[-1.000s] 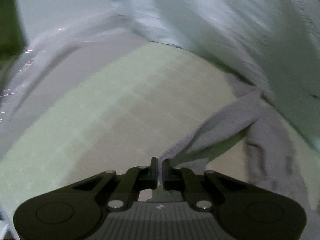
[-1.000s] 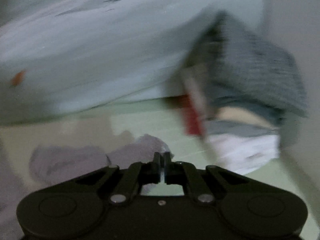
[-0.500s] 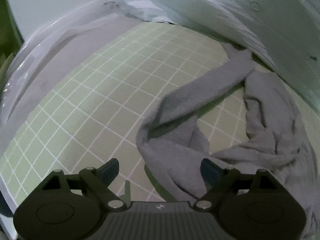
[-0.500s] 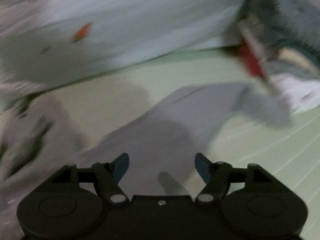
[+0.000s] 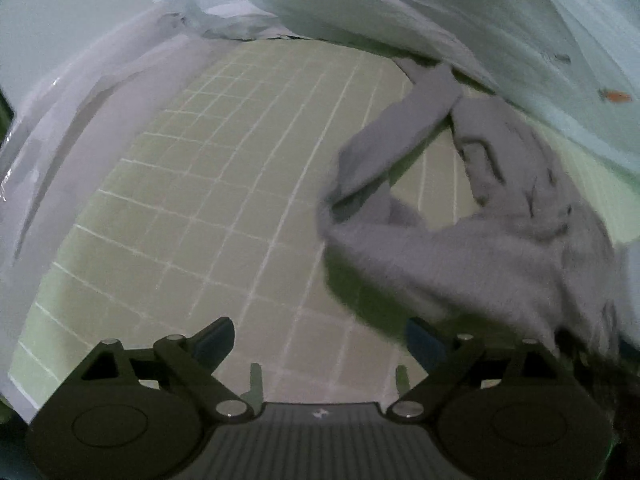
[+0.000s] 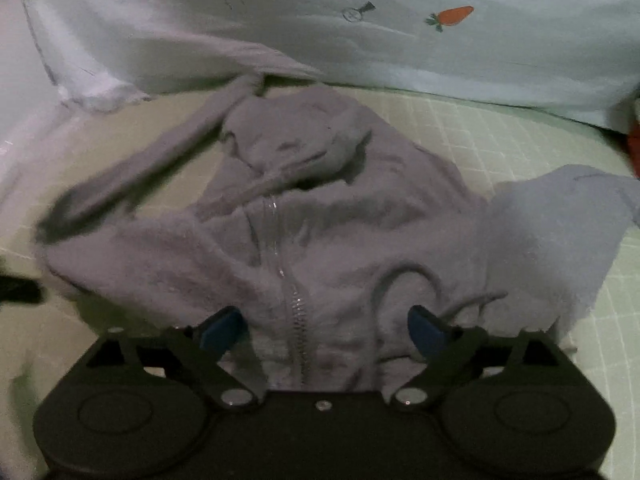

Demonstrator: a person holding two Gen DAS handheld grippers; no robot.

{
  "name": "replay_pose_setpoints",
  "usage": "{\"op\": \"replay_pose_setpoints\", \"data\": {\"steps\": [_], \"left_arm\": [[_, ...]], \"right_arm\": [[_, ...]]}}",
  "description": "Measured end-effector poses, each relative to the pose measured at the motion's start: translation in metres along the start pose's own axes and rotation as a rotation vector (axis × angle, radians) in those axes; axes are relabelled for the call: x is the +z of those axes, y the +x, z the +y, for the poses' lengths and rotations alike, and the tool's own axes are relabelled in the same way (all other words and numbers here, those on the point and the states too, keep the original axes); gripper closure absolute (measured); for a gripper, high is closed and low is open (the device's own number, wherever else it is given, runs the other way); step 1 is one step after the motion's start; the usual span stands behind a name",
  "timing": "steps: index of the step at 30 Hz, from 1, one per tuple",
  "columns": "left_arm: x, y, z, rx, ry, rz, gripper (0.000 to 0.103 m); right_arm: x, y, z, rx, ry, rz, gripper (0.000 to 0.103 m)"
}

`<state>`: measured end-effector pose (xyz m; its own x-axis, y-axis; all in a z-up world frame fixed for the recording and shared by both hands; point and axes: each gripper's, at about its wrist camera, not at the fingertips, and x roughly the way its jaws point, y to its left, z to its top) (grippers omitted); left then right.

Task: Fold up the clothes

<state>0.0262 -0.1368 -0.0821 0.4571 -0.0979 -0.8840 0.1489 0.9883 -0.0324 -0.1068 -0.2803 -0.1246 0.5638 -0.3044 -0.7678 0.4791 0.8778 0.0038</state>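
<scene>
A grey zip-up hoodie lies crumpled on the green grid mat, front side up, with its zipper and a drawstring showing. One sleeve stretches out to the left, the other to the right. My right gripper hovers over the zipper, its jaws opening, fabric below them but not pinched. My left gripper stands open over bare mat. The hoodie is to its right, and a sleeve reaches toward the back.
Pale bedding with a carrot print runs along the back of the mat. A white, lilac-tinged cloth is bunched along the left side. Something red shows at the far right edge.
Both grippers went from shut to open, and the grey fabric dropped from them. The right gripper swung left, from the stack of folded clothes to over the hoodie's front.
</scene>
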Motion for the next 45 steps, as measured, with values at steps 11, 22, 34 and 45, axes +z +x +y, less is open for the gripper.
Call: {"op": "replay_pose_setpoints", "data": {"steps": [11,22,34,45], "left_arm": [[0.001,0.002,-0.008,0.003,-0.133,0.01,0.01],[0.017,0.016,-0.104,-0.011,-0.1,-0.019,0.01],[0.129,0.074,-0.22,-0.096,0.161,-0.074,0.01],[0.175,0.151,-0.3,-0.229,0.446,-0.018,0.01]], "right_arm": [[-0.03,-0.014,-0.03,0.023,-0.13,0.01,0.074],[-0.032,-0.015,-0.221,-0.157,-0.26,0.067,0.064],[0.098,0.083,-0.356,-0.352,0.073,0.082,0.058],[0.03,0.015,-0.408,-0.448,0.859,-0.031,0.022]]}}
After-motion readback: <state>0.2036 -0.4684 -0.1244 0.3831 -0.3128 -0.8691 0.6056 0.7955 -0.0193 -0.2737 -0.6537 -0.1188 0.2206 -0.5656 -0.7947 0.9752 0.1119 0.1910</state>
